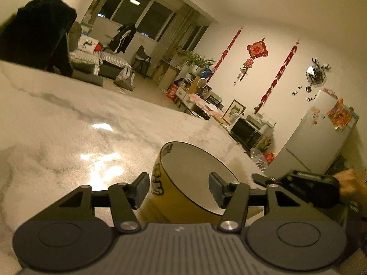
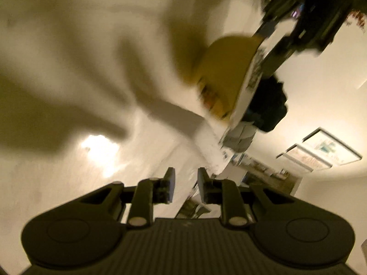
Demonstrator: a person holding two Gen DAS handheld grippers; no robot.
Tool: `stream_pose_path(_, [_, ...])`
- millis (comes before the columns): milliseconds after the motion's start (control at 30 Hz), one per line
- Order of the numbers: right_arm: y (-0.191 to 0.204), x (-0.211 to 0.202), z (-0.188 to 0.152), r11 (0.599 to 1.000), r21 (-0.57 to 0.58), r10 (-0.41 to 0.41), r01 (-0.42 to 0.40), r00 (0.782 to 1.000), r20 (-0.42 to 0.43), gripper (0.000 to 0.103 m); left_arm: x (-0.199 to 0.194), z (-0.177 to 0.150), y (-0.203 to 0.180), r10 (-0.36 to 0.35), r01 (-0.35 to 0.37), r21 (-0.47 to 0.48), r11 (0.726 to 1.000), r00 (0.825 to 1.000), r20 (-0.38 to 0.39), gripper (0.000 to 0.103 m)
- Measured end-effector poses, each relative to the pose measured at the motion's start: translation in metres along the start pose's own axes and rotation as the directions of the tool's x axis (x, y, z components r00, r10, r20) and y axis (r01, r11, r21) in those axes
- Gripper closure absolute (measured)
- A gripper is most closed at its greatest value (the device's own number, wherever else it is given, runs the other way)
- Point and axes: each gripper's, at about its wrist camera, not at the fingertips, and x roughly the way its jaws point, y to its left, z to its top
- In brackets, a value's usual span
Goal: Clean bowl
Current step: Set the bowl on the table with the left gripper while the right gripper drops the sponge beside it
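Note:
A yellow bowl [image 1: 183, 178] with printed lettering and a white inside tilts above the white marble table [image 1: 68, 137]. My left gripper [image 1: 180, 185] is shut on it, one pad against the yellow outer wall and the other inside the bowl. The blurred right wrist view shows the bowl [image 2: 224, 73] held up at the rim by the left gripper [image 2: 261, 48], its mouth facing right. My right gripper [image 2: 186, 183] is shut apart from a narrow slit, nothing between its pads, low over the table [image 2: 68, 183]. It also shows at the right edge as the right gripper [image 1: 259, 177], in a hand.
A dark coat [image 1: 39, 34] hangs at the table's far left edge. Beyond the table lie a sofa [image 1: 96, 57], cluttered shelves, a microwave [image 1: 245, 130] and a white fridge [image 1: 316, 133]. Framed pictures [image 2: 321, 153] hang on the wall.

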Motion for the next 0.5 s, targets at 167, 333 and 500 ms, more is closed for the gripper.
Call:
stream_pose_path(167, [0.006, 0.002, -0.014, 0.998, 0.065, -0.022, 0.024, 0.999, -0.029, 0.078, -0.005, -0.006, -0.010, 0.052, -0.052, 0.019, 0.998, 0.999, -0.006, 0.044])
stream_pose_path(333, [0.001, -0.011, -0.016, 0.986, 0.160, -0.044, 0.040, 0.999, 0.020, 0.058, -0.011, -0.008, -0.025, 0.149, -0.148, 0.065, 0.987, 0.989, -0.007, 0.037])
stream_pose_path(500, [-0.012, -0.024, -0.012, 0.946, 0.325, -0.038, 0.006, 0.995, 0.093, 0.059, -0.020, -0.008, -0.041, 0.215, -0.215, 0.072, 0.974, 0.977, 0.006, 0.032])
